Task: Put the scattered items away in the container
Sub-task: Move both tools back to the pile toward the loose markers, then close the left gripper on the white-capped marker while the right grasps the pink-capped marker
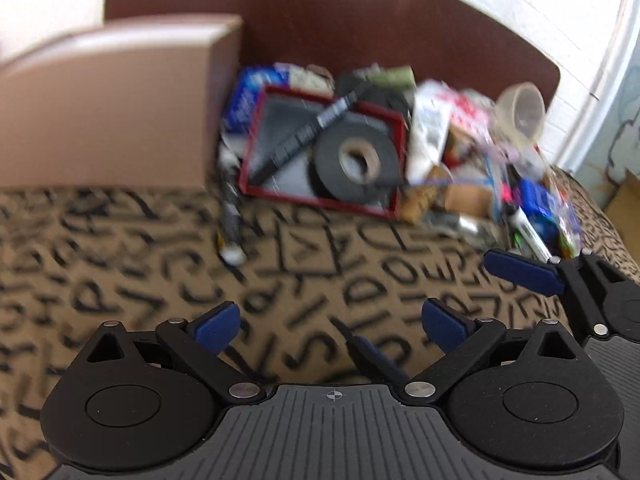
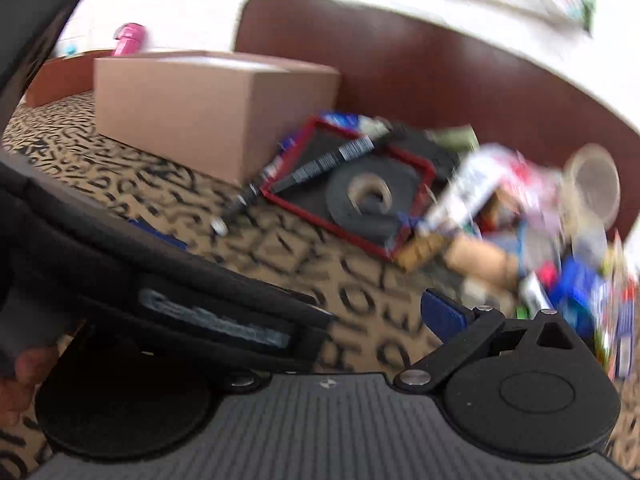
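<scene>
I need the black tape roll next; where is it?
In both wrist views the black tape roll lies in the red-rimmed tray, right of the cardboard box, beside the black marker.

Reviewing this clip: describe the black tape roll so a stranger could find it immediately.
Start at the big cardboard box on the letter-patterned cloth. Just right of it lies a red-rimmed tray; the black tape roll rests in its near right corner. Unlike the clear tape roll farther right, it is wide, matte black, with a tan core.
</scene>
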Tool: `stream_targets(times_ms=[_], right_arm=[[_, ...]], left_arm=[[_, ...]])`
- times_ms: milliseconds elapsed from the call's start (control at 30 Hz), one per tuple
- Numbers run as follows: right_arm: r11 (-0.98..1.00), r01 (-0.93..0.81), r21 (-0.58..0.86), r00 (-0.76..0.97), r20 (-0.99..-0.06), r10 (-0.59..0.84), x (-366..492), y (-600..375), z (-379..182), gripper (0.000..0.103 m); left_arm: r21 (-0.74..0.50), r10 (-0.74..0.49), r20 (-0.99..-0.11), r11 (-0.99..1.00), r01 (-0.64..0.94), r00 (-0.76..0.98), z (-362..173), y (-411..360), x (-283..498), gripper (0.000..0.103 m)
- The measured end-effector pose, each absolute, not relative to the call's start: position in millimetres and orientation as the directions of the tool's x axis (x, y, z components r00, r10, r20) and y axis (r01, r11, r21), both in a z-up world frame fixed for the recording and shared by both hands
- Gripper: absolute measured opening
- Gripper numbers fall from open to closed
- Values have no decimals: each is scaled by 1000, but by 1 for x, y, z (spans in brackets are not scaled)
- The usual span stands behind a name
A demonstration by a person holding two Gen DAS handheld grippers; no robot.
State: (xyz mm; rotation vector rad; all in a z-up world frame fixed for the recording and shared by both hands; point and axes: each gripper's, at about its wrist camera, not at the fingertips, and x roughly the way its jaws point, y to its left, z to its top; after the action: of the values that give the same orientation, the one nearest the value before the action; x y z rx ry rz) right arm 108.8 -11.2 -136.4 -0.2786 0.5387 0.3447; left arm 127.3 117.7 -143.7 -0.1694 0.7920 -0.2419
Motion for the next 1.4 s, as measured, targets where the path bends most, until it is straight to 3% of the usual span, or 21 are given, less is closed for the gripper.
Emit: stream_targets(times_ms=[133, 333, 433, 733, 767, 800, 1000, 1167, 1267, 1400], right_arm=[[945, -299, -136, 796, -581, 169, 118, -37, -149, 101], [984, -177, 32, 764, -626, 158, 134, -71, -156, 101], [988, -153, -6, 782, -612, 117, 132, -74, -153, 98], [1000, -26, 11, 827, -562, 27, 150, -99, -139, 77], [1000, -20, 22, 824, -566, 29, 153, -102, -138, 71], [999, -14, 32, 821, -570, 30, 156, -104, -138, 64], [999, -9, 48, 821, -570, 35, 162, -107, -138, 59], [997, -15, 73, 820, -569, 54, 163, -105, -134, 57], [998, -8, 70, 812, -582, 47, 166, -106, -136, 28], [997, -3, 73, 795, -605, 46, 164, -109, -138, 23]], left_arm=[[-222, -273, -665, 961, 166, 695, -147, 119, 128, 102], [-213, -272, -654, 962, 172, 706, -147, 120, 136, 102], [-222, -273, -648, 961, 167, 711, -145, 123, 140, 99], [-244, -249, -628, 963, 117, 737, -133, 137, 167, 95], [-242, -246, -628, 964, 115, 738, -132, 137, 170, 94], [-241, -243, -633, 964, 111, 735, -133, 138, 174, 91], [-256, -229, -661, 964, 72, 715, -139, 148, 190, 74], [-220, -197, -664, 973, 64, 721, -140, 146, 198, 74], [-202, -180, -668, 978, 56, 722, -141, 145, 200, 68], [-183, -146, -680, 983, 27, 719, -140, 153, 198, 40]])
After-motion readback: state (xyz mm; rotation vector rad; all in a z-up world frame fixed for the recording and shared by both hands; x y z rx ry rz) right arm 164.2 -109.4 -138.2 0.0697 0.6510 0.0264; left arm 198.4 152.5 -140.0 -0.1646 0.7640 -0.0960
